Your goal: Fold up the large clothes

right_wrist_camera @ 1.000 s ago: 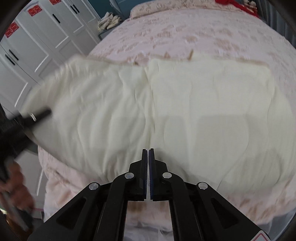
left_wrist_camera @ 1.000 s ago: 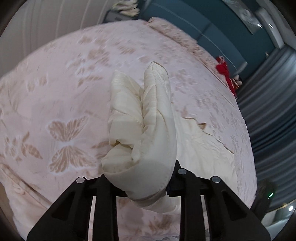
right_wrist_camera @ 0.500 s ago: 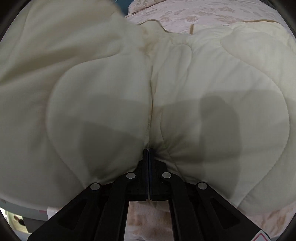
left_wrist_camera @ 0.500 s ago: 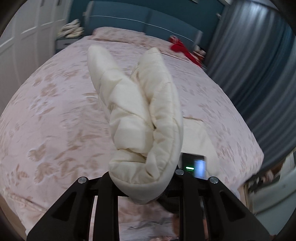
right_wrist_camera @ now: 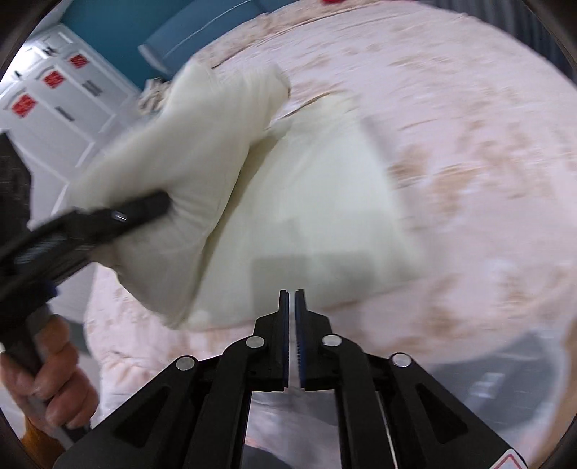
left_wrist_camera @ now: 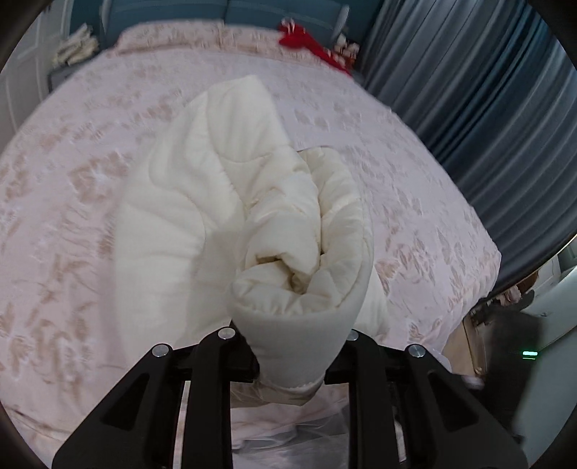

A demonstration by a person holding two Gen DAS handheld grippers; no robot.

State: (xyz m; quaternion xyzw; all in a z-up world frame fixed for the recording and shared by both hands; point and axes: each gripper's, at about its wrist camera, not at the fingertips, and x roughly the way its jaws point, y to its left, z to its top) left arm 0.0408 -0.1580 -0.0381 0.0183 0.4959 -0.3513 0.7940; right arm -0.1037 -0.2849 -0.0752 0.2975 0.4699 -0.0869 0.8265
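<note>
A cream quilted garment (left_wrist_camera: 252,223) is bunched between the fingers of my left gripper (left_wrist_camera: 292,357), which is shut on it and holds it above the pink bed (left_wrist_camera: 65,187). In the right wrist view the garment (right_wrist_camera: 306,202) lies partly on the bed with its left part lifted by the left gripper (right_wrist_camera: 144,209). My right gripper (right_wrist_camera: 292,299) is shut and empty, just short of the garment's near edge.
The pink floral bedspread (right_wrist_camera: 468,144) covers the whole bed. A red item (left_wrist_camera: 306,43) lies near the teal headboard (left_wrist_camera: 223,11). Grey curtains (left_wrist_camera: 487,108) hang at the right. White wardrobe doors (right_wrist_camera: 47,101) stand left of the bed.
My right gripper has come off the garment and pulled back towards the bed's edge. The left gripper still grips its bunch and has swung it over the bed; the garment now lies folded over.
</note>
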